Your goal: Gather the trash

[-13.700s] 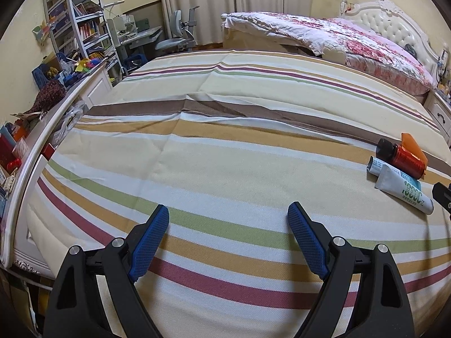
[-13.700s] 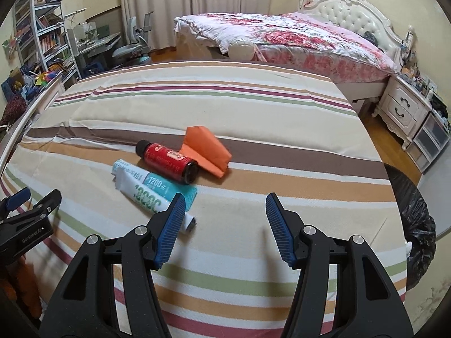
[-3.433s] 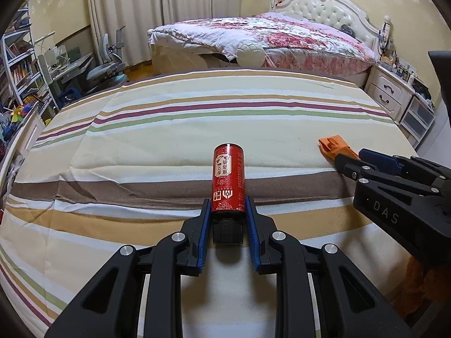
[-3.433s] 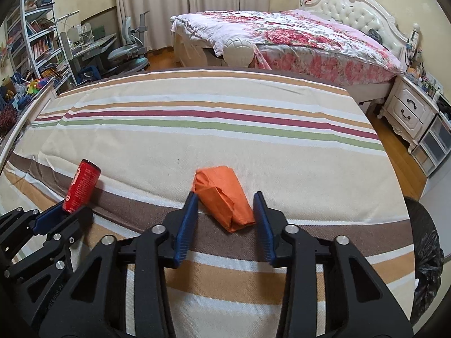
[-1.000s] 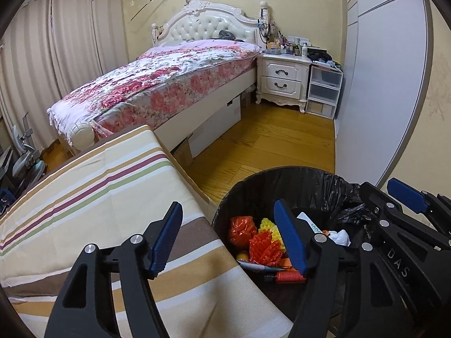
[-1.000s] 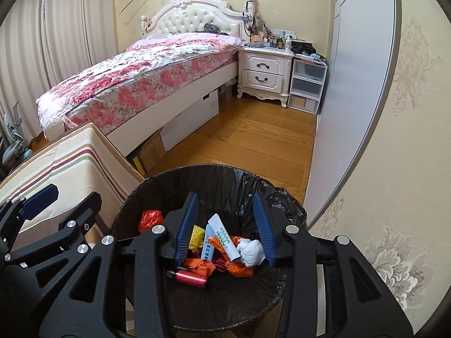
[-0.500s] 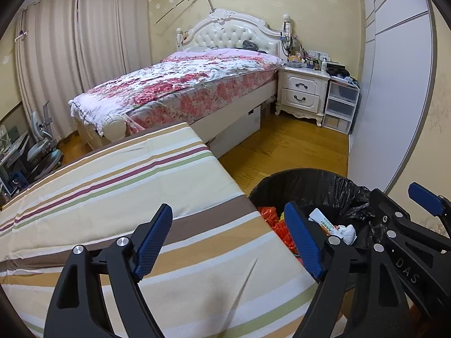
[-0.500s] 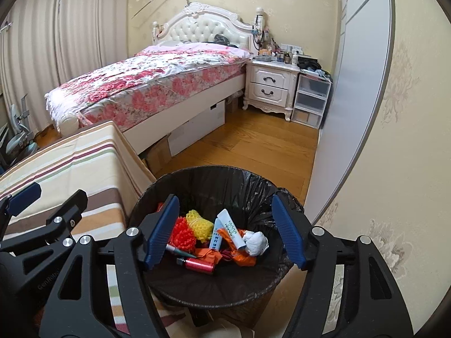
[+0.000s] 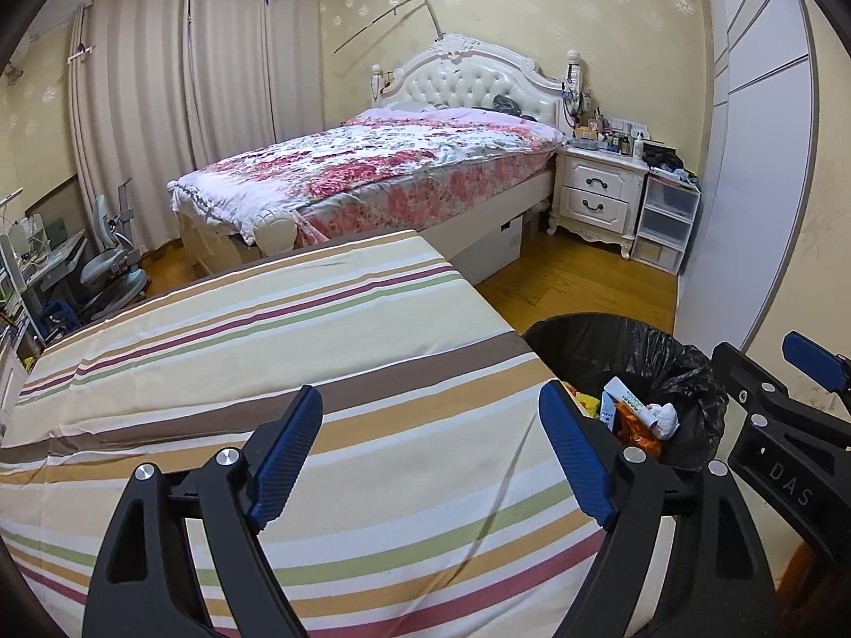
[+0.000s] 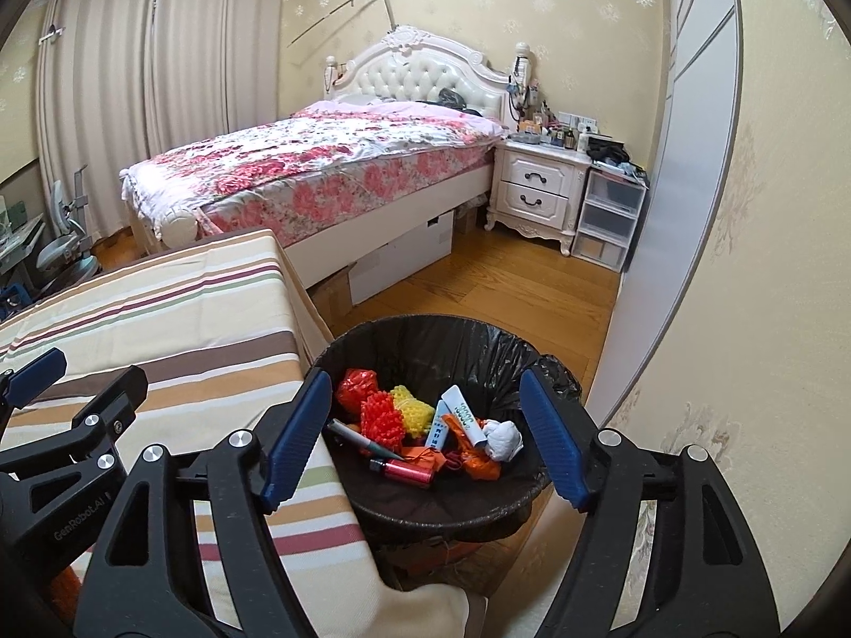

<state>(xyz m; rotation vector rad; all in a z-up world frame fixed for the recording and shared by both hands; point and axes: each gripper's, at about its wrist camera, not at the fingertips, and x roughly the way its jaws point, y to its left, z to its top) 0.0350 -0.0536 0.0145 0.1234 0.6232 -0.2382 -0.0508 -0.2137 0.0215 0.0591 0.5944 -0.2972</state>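
A black-lined trash bin (image 10: 425, 340) stands on the floor beside the striped bed (image 9: 266, 351). In it lie a red can (image 10: 407, 472), a white-and-teal tube (image 10: 465, 414), orange paper (image 10: 476, 465), a white wad (image 10: 502, 438) and red and yellow pieces. My right gripper (image 10: 425, 438) is open and empty above the bin. My left gripper (image 9: 433, 452) is open and empty over the striped bed's corner. The bin also shows at the right in the left wrist view (image 9: 665, 356), with the tube (image 9: 630, 399) in it.
A second bed with a floral cover (image 9: 383, 170) stands behind. A white nightstand (image 9: 598, 202) and plastic drawers (image 9: 665, 226) stand by the wardrobe door (image 10: 670, 202). A desk and chair (image 9: 111, 271) are at far left. Wooden floor (image 10: 505, 287) lies beyond the bin.
Both grippers have pulled back and risen from the bin. The left one has swung further over the striped bed. Both stay open and empty.
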